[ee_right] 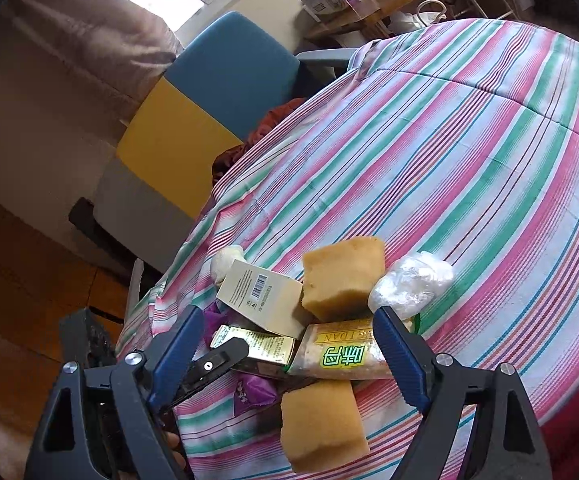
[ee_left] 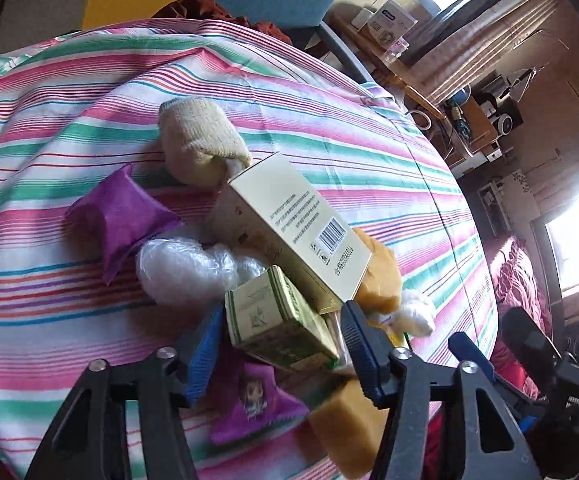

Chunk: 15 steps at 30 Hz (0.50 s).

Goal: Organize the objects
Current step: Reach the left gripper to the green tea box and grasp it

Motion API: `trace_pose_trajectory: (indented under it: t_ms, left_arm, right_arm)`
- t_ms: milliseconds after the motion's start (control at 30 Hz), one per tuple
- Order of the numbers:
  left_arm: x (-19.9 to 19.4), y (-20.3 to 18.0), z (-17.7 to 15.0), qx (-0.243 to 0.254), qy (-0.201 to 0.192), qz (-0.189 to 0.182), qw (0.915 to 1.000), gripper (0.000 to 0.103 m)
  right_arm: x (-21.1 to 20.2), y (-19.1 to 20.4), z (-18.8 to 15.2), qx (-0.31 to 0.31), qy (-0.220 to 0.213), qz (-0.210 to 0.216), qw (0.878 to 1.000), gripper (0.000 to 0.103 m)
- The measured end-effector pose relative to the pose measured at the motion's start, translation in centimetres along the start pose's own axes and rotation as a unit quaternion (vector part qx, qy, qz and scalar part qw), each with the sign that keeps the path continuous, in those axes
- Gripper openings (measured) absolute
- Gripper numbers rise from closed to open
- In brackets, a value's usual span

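A pile of small items lies on the striped bedspread (ee_left: 89, 92). In the left wrist view my left gripper (ee_left: 279, 344) is open, its blue fingers either side of a green and gold box (ee_left: 273, 316). A cream box with a barcode (ee_left: 289, 224) leans over it. Around them lie a cream sock (ee_left: 201, 140), purple packets (ee_left: 125, 216), a clear plastic bag (ee_left: 185, 264) and yellow sponges (ee_left: 381, 276). In the right wrist view my right gripper (ee_right: 289, 340) is open around a snack packet (ee_right: 341, 354), between two sponges (ee_right: 341, 276) (ee_right: 321, 424).
A blue and yellow chair (ee_right: 209, 92) stands beyond the bed's edge, with a red cloth (ee_left: 209, 8) by it. A wooden shelf with boxes (ee_left: 393, 24) and clutter lies to the right. The wooden floor (ee_right: 17, 272) shows past the bed's left side.
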<state>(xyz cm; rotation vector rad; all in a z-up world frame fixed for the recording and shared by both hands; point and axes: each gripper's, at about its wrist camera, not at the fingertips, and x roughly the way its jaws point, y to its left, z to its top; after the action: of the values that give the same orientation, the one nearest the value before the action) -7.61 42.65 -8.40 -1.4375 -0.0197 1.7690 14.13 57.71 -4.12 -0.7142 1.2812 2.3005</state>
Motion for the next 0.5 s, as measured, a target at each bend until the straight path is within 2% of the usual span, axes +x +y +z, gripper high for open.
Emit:
trace_pose_trajectory:
  t_ms: [33,133,500]
  left_arm:
    - [0.2,-0.1,-0.1,0.005,0.001,-0.007,1.0,0.036]
    - [-0.6,-0.2,-1.0,0.021,-0.005,-0.018,0.9996,0.032]
    - [-10.6,3.6,-4.3,0.03,-0.086,-0.013,0.9957,0.03]
  right_arm:
    - [0.0,0.0,0.0,-0.002,0.0,-0.001,1.0,0.087]
    - [0.1,0.2,0.0,-0.008,-0.002,-0.006,1.0,0.087]
    - [1.0,1.9,-0.7,-0.065,0.017,-0.017,0.998,0.087]
